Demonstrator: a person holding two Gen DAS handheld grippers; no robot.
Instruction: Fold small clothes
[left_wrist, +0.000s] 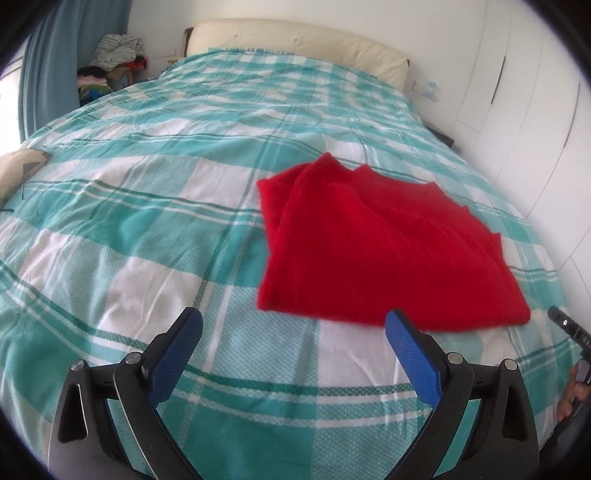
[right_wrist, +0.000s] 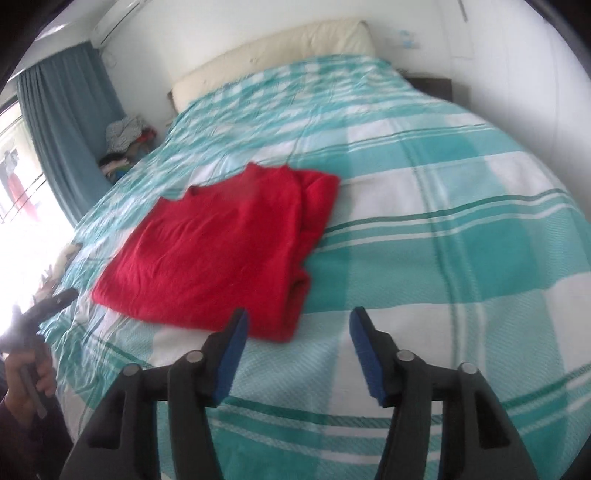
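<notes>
Left wrist view: the left gripper (left_wrist: 293, 325) hangs empty over the teal-and-white checked bedspread (left_wrist: 147, 229), jaws spread wide, its right fingertip just short of the near hem of the folded red top (left_wrist: 376, 251). Further right, the right gripper (right_wrist: 297, 325) is likewise spread wide and empty, the red top (right_wrist: 221, 251) lying flat ahead to its left.
</notes>
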